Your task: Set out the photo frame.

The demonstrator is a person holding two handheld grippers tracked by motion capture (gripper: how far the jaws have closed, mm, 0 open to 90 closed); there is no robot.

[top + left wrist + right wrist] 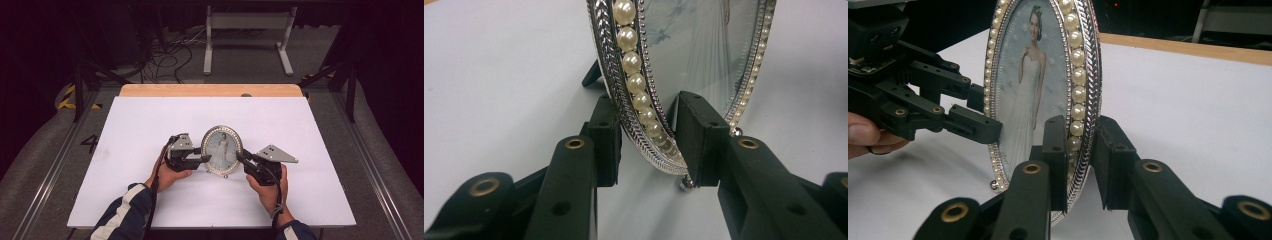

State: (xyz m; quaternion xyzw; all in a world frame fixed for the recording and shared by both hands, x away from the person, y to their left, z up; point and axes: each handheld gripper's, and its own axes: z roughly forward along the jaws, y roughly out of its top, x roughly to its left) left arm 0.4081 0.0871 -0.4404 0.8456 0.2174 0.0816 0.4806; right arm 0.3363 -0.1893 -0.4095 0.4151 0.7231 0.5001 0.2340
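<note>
An oval picture frame [221, 147] with a silver rim and a ring of pearls stands upright on the white tabletop [150, 125], holding a photo of a person in a white dress. My left gripper [204, 154] is shut on its left edge. In the left gripper view its pads [699, 135] sit either side of the lower rim of the frame [704, 50]. My right gripper [241, 158] is shut on the right edge. The right gripper view shows its jaws astride the pearl rim of the frame [1023, 100], with the left gripper [980, 112] clamped on the far edge.
A wooden strip [210, 90] runs along the table's far edge. Beyond it on the floor are a white metal stand [247, 22] and loose cables [165, 55]. Metal rails [55, 165] flank the table.
</note>
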